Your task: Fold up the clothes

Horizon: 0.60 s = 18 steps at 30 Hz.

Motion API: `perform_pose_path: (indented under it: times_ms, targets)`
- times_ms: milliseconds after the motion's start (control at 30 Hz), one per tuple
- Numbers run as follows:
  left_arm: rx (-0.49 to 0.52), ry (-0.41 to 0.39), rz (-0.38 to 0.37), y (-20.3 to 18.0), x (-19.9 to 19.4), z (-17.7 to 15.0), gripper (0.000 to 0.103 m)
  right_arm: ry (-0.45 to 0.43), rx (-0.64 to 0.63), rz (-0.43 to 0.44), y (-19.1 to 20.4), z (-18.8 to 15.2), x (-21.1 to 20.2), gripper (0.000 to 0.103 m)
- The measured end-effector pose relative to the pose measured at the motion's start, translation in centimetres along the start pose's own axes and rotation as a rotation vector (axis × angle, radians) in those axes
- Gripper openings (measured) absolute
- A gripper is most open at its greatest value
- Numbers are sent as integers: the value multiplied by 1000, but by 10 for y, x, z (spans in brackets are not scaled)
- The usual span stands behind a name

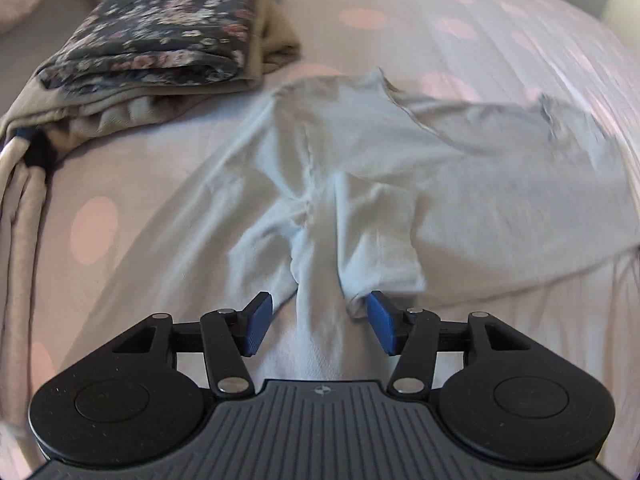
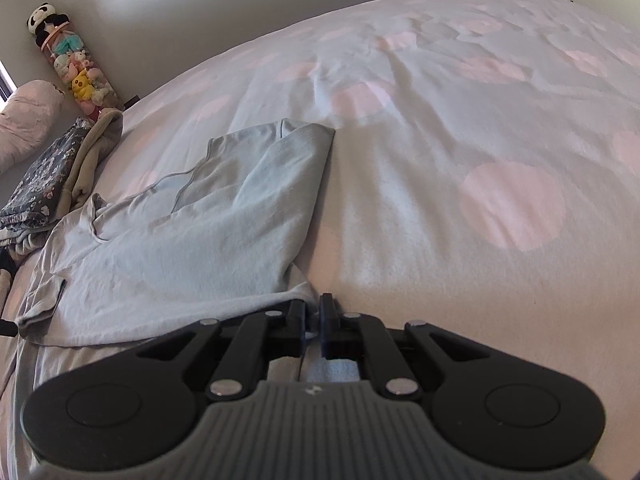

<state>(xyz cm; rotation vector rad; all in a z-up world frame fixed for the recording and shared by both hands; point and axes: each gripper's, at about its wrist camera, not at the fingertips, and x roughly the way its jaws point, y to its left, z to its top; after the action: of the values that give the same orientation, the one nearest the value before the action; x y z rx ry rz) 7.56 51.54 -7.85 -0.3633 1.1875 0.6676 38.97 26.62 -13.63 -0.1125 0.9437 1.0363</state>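
A pale blue T-shirt (image 1: 400, 168) lies on the bed, partly folded over on itself. In the left wrist view my left gripper (image 1: 318, 322) is open, its blue pads (image 1: 258, 322) on either side of a bunched ridge of the shirt's near edge. In the right wrist view the same shirt (image 2: 192, 232) spreads to the left. My right gripper (image 2: 314, 320) is shut on the shirt's near right corner, with cloth pinched between the black fingers.
A stack of folded clothes, dark floral on beige (image 1: 160, 36), sits at the far left, also in the right wrist view (image 2: 52, 176). The bedsheet with pink dots (image 2: 512, 204) stretches right. A tube of plush toys (image 2: 76, 68) leans on the wall beside a pillow (image 2: 28, 120).
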Motion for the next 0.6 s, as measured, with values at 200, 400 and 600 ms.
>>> perform_pose_path:
  times_ms: [200,400,600]
  targets:
    - [-10,-46,-63,-16,-5,18,51,1,-61,-36,9,0,0,7]
    - [36,-45,-12,-45,20,30,50,-2,-71,-39,8,0,1,7]
    - [2,-29,13,-48,51,29,41,-5,-67,-34,8,0,3,7]
